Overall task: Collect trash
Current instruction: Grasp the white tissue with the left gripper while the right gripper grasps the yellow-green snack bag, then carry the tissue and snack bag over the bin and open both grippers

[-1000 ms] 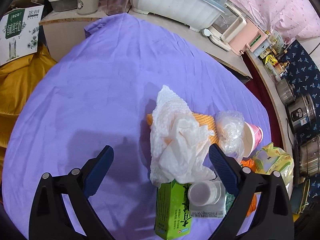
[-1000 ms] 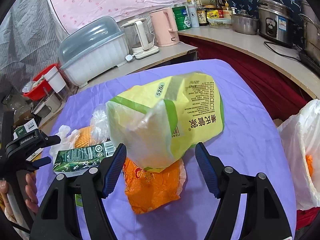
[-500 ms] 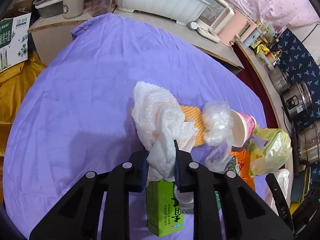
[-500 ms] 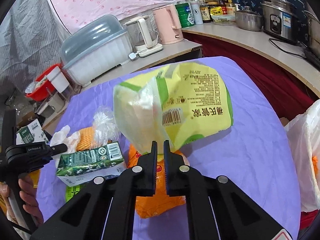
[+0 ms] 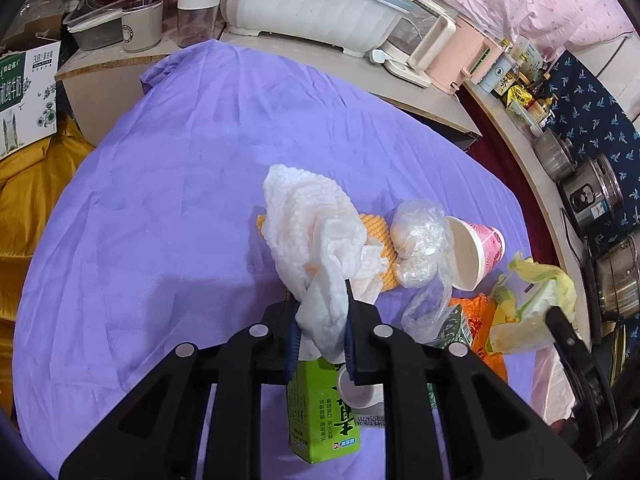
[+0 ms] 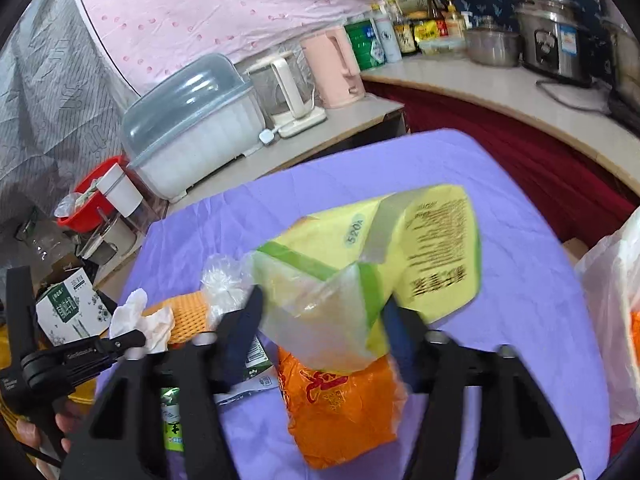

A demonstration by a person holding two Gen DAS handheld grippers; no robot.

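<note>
My left gripper is shut on a crumpled white paper towel above the purple tablecloth. Under it lie a yellow foam net, a clear plastic wrap, a pink paper cup on its side, a green drink carton and a small white cup. My right gripper is open, its fingers either side of a yellow-green plastic bag that rests over an orange bag. The yellow-green bag also shows in the left wrist view.
A white plastic bag hangs at the table's right edge. Behind the table a counter holds a covered dish rack, a kettle, a pink jug, bottles and cookers. A cardboard box stands at left.
My right gripper has opened from shut on the yellow-green bag. My left gripper closed on the paper towel half a second ago and has lifted it slightly.
</note>
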